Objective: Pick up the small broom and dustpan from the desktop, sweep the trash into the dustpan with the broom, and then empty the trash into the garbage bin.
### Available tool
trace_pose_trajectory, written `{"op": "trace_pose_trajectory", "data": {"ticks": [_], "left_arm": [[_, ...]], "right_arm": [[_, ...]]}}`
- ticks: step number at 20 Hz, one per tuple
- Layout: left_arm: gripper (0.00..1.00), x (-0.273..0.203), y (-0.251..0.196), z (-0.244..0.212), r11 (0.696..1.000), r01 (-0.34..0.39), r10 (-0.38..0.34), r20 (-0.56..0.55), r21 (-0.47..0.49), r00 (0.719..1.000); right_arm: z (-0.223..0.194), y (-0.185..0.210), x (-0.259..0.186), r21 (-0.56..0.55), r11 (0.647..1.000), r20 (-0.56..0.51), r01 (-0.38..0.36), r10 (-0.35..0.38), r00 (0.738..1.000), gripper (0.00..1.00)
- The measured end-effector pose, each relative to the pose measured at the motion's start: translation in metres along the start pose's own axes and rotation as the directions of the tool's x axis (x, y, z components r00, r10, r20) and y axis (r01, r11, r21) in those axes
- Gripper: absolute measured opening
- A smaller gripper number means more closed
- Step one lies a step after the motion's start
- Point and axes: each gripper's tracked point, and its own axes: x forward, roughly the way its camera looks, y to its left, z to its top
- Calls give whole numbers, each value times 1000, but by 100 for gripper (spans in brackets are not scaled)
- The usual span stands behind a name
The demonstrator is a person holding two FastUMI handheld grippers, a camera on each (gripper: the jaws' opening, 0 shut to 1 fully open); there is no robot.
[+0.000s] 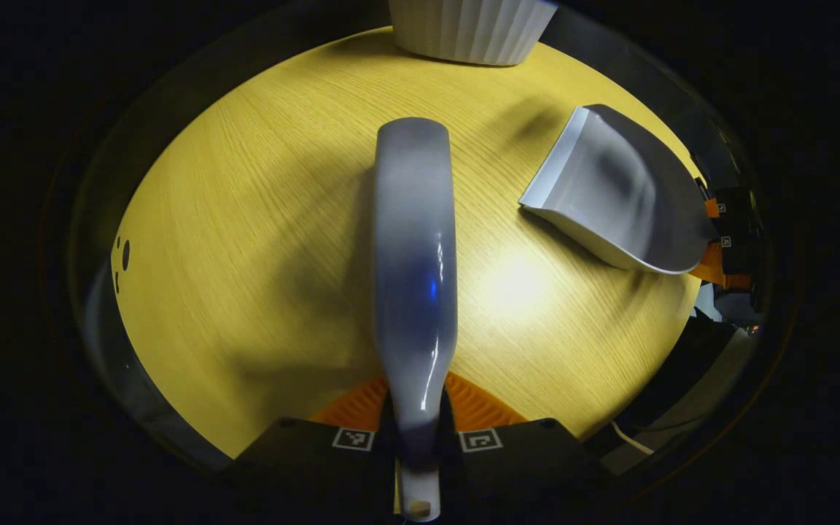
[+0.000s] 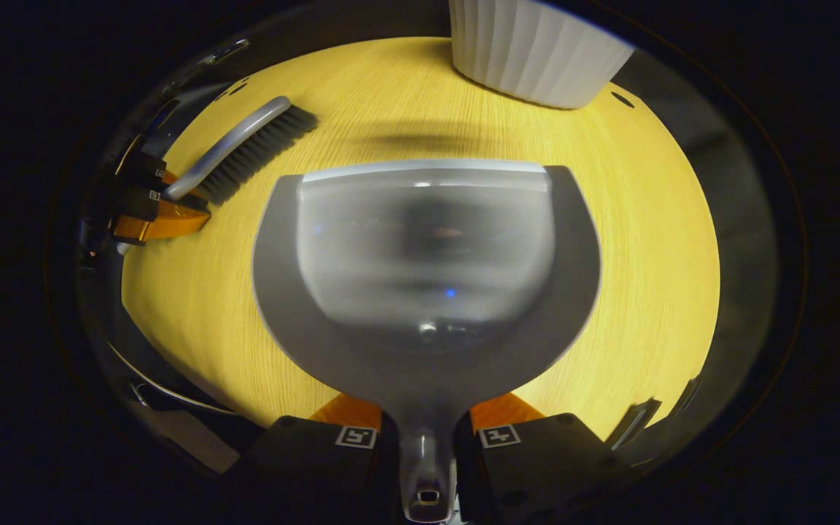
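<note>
Left gripper (image 1: 415,430) jaws clamped on grey broom (image 1: 414,277) handle, bristles hidden underneath. Right gripper (image 2: 426,437) jaws clamped on grey dustpan (image 2: 426,255) handle, pan blurred. White ribbed bin (image 2: 537,51) at counter's (image 2: 646,240) far edge, top cut off.

broom (image 1: 414,270): glossy pale grey back; bristles dark grey, near black, in right gripper view; dustpan (image 2: 426,270): mid-grey rim, paler glossy grey scoop, light strip along front lip; tabletop (image 1: 245,240): yellow wood grain, fine parallel lines; bin (image 2: 537,51): white, vertical ribbing
</note>
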Motion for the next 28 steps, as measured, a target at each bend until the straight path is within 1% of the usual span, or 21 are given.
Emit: {"op": "trace_pose_trajectory", "data": {"ticks": [1, 3, 4, 5, 6, 7, 8, 11, 12, 14, 16, 17, 18, 19, 21, 23, 24, 25, 26, 27, 28], "left_arm": [[29, 0, 0, 0, 1000, -11, 11, 3, 2, 1000], [32, -3, 4, -3, 999, -39, 38, 9, 30, 999], [42, -5, 3, -7, 998, -40, 40, -1, 41, 999], [43, -7, 1, -12, 998, -37, 38, -13, 46, 999], [50, -9, 1, -15, 998, -40, 41, -12, 50, 999], [53, -13, 3, -14, 997, -48, 49, -2, 53, 999], [61, -19, 6, -11, 996, -66, 65, 14, 61, 998], [62, -38, 16, -2, 990, -122, 116, 80, 76, 990], [63, -49, 18, 1, 988, -136, 128, 106, 76, 986], [62, -68, 15, 5, 988, -142, 131, 161, 62, 978], [62, -88, 5, 9, 991, -127, 114, 225, 43, 968], [62, -99, 0, 11, 992, -122, 109, 258, 31, 960], [62, -112, -4, 13, 993, -116, 106, 297, 15, 949], [62, -125, -9, 17, 994, -105, 100, 340, -5, 935], [62, -156, -20, 28, 996, -65, 87, 449, -63, 889], [55, -194, -26, 39, 992, -31, 98, 573, -126, 813], [42, -211, -26, 41, 988, -25, 117, 626, -153, 771], [34, -230, -25, 43, 984, -24, 141, 676, -178, 723], [17, -248, -28, 41, 980, -14, 157, 718, -201, 678], [10, -261, -33, 40, 975, 6, 166, 749, -222, 641], [5, -270, -40, 33, 971, 35, 165, 774, -235, 611]], "right_arm": [[0, 1, 1, 2, 1000, -2, -4, 4, 1000, 36], [-2, 4, 2, 11, 1000, -3, -15, 16, 1000, 37], [-2, 5, 0, 12, 1000, 3, -19, 19, 1000, 49], [-1, 4, -3, 12, 1000, 11, -20, 20, 1000, 40], [0, 4, -6, 15, 1000, 16, -24, 24, 1000, 40], [1, 4, -9, 21, 999, 23, -28, 27, 999, 51], [4, 1, -12, 27, 999, 39, -22, 21, 999, 46], [5, -4, -28, 38, 999, 89, -18, 15, 996, 58], [5, -4, -36, 42, 999, 104, -23, 19, 994, 51], [7, -5, -53, 49, 998, 140, -42, 35, 990, 51], [13, -7, -76, 58, 997, 204, -53, 40, 978, 58], [18, -9, -89, 65, 997, 239, -51, 34, 970, 49], [25, -12, -105, 74, 996, 283, -49, 26, 959, 58], [32, -15, -119, 82, 996, 329, -44, 15, 944, 47], [46, -21, -151, 99, 995, 417, -24, -19, 909, 47], [53, -21, -180, 117, 993, 478, -15, -43, 877, 39], [56, -18, -194, 129, 991, 505, -24, -45, 862, 17], [58, -9, -204, 127, 991, 530, -51, -24, 847, 8], [57, -3, -213, 119, 991, 550, -66, -10, 835, 7], [55, 7, -221, 103, 992, 578, -78, 4, 816, 0], [58, 15, -231, 77, 994, 608, -77, 15, 794, 5]]}}
